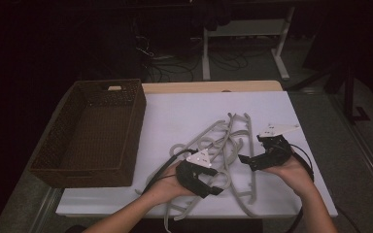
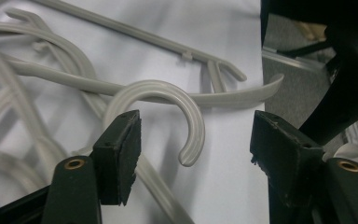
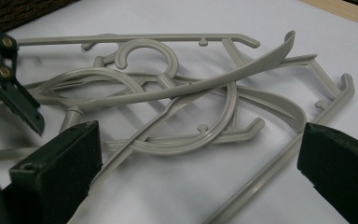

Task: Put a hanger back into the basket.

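Observation:
Several grey plastic hangers (image 1: 226,145) lie tangled in a pile on the white table top (image 1: 175,111). My left gripper (image 1: 216,182) sits at the pile's near left side, open, pointing right. In the left gripper view a hanger's curved hook (image 2: 186,116) lies on the table between the spread jaws of the left gripper (image 2: 196,154), touching neither. My right gripper (image 1: 247,162) is at the pile's right side, open, pointing left. In the right gripper view the hangers (image 3: 182,98) lie just ahead of the wide-apart jaws of the right gripper (image 3: 200,172), with nothing held.
A dark woven basket (image 1: 136,126) stands on the table's left side with nothing visible inside. The left gripper (image 3: 14,93) appears at the left edge of the right gripper view. The table's right edge (image 2: 263,70) is near. Dark floor, cables and a desk frame lie beyond.

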The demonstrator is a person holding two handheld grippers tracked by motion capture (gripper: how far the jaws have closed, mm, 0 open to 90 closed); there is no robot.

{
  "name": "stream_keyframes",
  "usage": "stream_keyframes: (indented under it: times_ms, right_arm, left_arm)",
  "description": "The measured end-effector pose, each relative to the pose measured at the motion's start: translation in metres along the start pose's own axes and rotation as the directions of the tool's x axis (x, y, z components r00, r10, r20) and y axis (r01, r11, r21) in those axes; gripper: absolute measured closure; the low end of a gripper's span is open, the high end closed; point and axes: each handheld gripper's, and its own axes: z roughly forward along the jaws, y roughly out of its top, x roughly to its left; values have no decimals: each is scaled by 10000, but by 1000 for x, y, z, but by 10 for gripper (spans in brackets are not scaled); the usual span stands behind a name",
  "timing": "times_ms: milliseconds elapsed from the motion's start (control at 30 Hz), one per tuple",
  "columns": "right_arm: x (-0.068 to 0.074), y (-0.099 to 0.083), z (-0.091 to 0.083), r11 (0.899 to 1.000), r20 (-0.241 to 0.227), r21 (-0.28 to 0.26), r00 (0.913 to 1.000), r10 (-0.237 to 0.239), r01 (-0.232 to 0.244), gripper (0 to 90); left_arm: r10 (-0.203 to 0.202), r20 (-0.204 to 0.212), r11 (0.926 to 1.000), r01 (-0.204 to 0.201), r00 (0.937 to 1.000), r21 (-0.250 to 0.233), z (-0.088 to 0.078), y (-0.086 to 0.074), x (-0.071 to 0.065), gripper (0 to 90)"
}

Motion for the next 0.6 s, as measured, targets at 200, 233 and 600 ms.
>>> stream_keyframes:
  times_ms: [200, 233, 600]
  right_arm:
    - [0, 0, 0, 10000, -9, 10, 10000, 1, -1, 0]
    - [0, 0, 0, 10000, -9, 10, 10000, 1, -1, 0]
    - [-1, 0, -1, 10000, -19, -30, 10000, 57, -57, 0]
  left_arm:
    - [333, -101, 9977, -327, 9994, 596, 17, 2, -4, 469]
    - [339, -147, 9970, -328, 9993, 697, 19, 2, -4, 469]
    - [533, -382, 9880, -471, 9979, 1472, 35, 5, -4, 600]
